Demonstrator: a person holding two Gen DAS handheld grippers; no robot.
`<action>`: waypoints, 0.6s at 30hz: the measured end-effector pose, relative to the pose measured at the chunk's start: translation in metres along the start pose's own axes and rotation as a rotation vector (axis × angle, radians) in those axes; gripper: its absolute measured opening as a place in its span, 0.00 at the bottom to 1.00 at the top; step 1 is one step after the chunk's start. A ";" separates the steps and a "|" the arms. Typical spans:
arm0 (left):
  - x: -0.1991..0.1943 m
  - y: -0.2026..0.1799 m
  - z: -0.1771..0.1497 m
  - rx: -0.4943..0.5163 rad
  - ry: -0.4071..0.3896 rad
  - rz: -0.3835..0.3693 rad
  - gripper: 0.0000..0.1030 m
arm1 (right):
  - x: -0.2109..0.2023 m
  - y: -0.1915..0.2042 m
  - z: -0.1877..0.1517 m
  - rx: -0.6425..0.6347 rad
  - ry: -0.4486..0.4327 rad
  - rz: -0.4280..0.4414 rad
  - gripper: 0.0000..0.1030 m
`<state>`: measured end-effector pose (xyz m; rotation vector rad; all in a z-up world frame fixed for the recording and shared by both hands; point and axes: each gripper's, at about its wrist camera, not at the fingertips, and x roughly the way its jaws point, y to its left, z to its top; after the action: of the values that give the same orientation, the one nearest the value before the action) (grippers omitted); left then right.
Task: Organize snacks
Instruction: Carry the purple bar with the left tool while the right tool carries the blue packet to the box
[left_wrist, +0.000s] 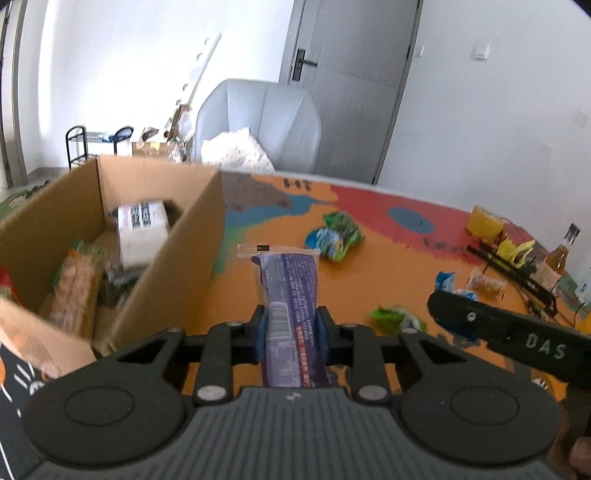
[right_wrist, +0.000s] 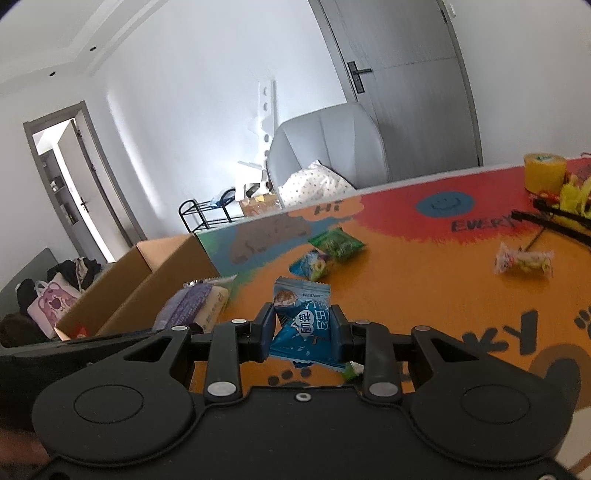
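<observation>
The left gripper (left_wrist: 291, 328) is built in matte black, blue pads (left_wrist: 263, 334) fitted inside its fingers, silver screws set at each linkage, a ribbed grey housing behind. On the right gripper (right_wrist: 302, 329), white lettering, seemingly "DAS", is printed.

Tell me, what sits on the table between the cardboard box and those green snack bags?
In the left wrist view, only the purple snack packet, clamped in the left hand-held gripper, comes between the cardboard box and the green snack bags.
</observation>
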<state>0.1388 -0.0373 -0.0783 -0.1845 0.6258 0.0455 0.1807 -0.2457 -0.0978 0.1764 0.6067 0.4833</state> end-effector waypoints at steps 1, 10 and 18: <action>-0.002 0.000 0.003 0.001 -0.008 -0.002 0.25 | 0.001 0.002 0.003 -0.002 -0.004 0.003 0.28; -0.014 0.009 0.031 0.002 -0.065 0.006 0.25 | 0.005 0.022 0.027 -0.035 -0.037 0.028 0.28; -0.025 0.025 0.051 -0.015 -0.116 0.011 0.25 | 0.013 0.044 0.043 -0.073 -0.051 0.048 0.28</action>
<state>0.1453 -0.0033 -0.0270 -0.1919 0.5114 0.0715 0.1978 -0.2022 -0.0567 0.1337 0.5352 0.5453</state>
